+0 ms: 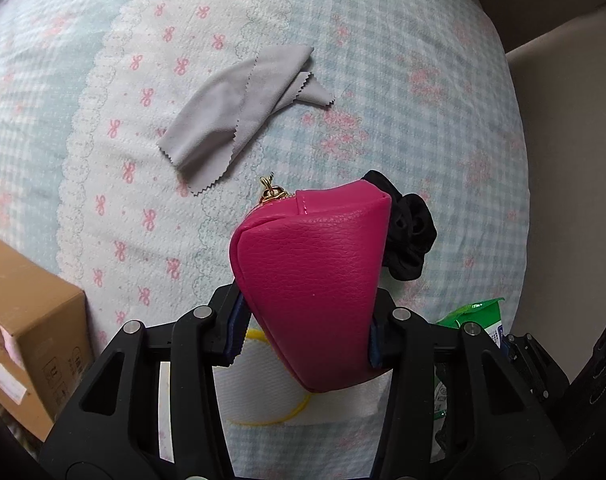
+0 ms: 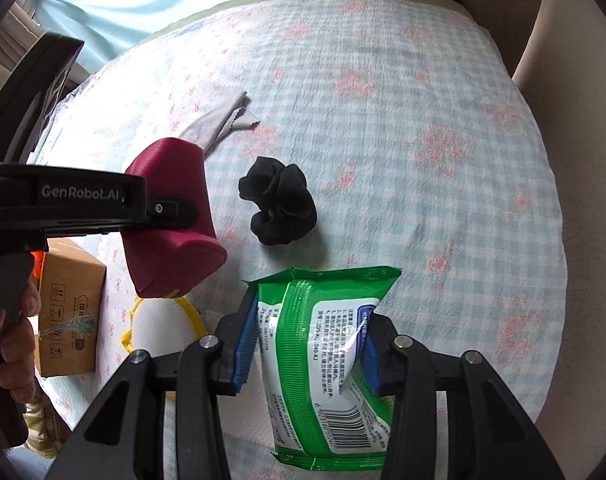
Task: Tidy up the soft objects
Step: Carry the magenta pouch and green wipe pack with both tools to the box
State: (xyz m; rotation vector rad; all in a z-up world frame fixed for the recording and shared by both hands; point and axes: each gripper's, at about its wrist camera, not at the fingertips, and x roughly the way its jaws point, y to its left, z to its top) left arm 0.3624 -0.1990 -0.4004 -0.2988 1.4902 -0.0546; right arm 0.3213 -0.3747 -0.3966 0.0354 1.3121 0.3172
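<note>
Your left gripper (image 1: 305, 330) has the pink pouch (image 1: 311, 280) pinched between its fingers (image 1: 235, 332), which press into both sides of it; the pouch is off the bed, its gold zipper pull (image 1: 269, 192) pointing away from you. Your right gripper (image 2: 305, 350) is pinching the green wet-wipes pack (image 2: 323, 340) the same way: the blue pads (image 2: 245, 344) dent its sides, and its barcode end faces the camera.

Take the black scrunchie (image 2: 279, 200) as the landmark. It lies bunched on the bedspread (image 2: 423, 120), untouched. In the right wrist view the pouch hangs to the left of it and the wipes pack is nearer you than it, both apart from it. Beyond the scrunchie and to its left lies the grey cloth (image 1: 243, 116), folded over itself, with zigzag-cut edges, flat on the bedspread. On the near left side of the scrunchie, under the pouch, a white piece with a yellow rim (image 2: 163, 320) rests on the bedspread; you cannot tell what it is. Further left again stands a brown cardboard box (image 2: 69, 312), at the edge of the bed, just beside your hand (image 2: 11, 332) on the left gripper's handle.
</note>
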